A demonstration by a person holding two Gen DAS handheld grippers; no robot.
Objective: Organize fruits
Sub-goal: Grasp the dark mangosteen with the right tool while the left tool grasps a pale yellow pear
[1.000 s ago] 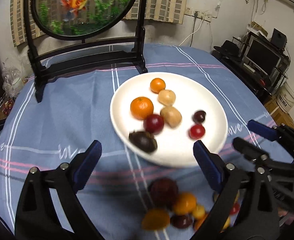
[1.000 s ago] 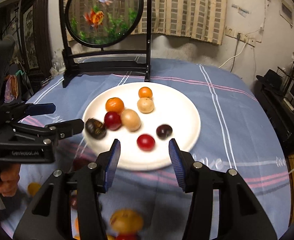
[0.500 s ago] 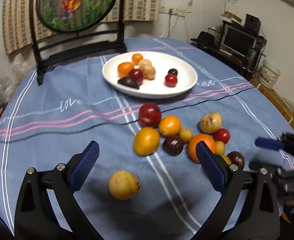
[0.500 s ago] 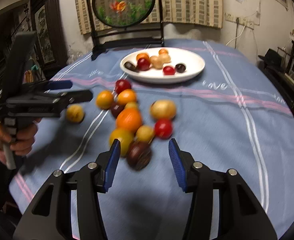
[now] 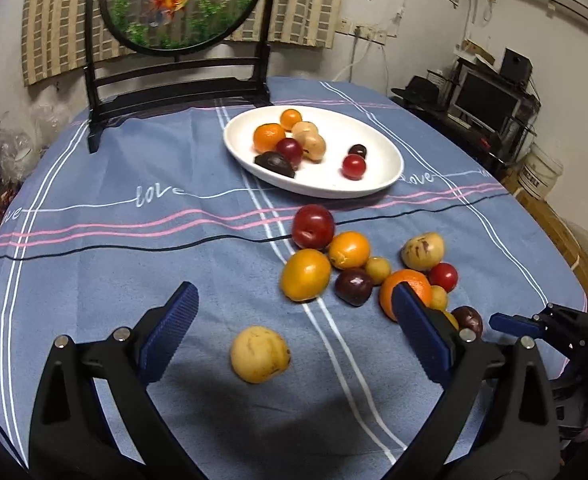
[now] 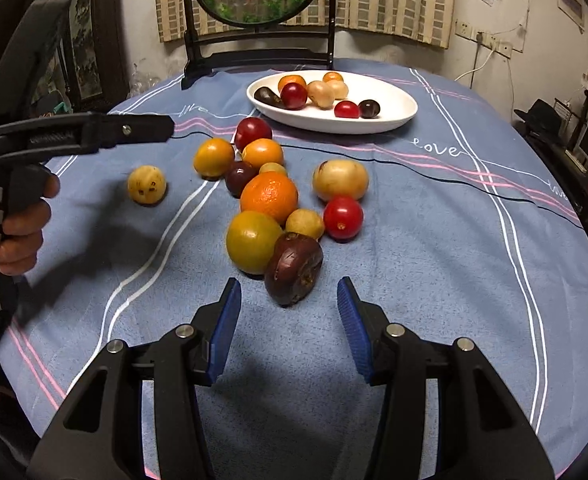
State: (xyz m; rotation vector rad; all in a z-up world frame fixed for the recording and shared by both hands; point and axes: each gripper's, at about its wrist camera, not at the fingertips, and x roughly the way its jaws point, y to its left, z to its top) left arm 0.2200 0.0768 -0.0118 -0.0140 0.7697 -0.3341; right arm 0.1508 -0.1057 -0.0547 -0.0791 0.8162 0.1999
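The left gripper (image 5: 294, 338) is held with its jaws spread wide above the surface (image 5: 134, 264), which is covered by a blue striped cloth. Nothing is gripped between its blue pads (image 5: 170, 334). A pale yellow fruit (image 5: 260, 354) is seen lying alone on the cloth between the two fingers, touched by neither.

The right gripper (image 6: 290, 322) is likewise released, its jaws parted and empty. A dark purple fruit (image 6: 294, 268) is found just ahead of its fingertips, resting against a yellow-green fruit (image 6: 253, 242). Behind these a loose cluster is spread over the cloth: a large orange (image 6: 269, 198), a red tomato-like fruit (image 6: 343, 217), a tan mottled fruit (image 6: 340, 180), a red plum (image 6: 253, 133) and several smaller yellow, orange and dark pieces, most of them touching one another.

Farther back, well apart from the cluster, a white plate (image 6: 389, 114) is set on the cloth. Oranges, pale fruits, red fruits and dark ones are held in it, grouped mostly toward its left side in the right wrist view.

At the far edge of the surface a round goldfish screen (image 5: 182, 0) is carried upright in a black stand.
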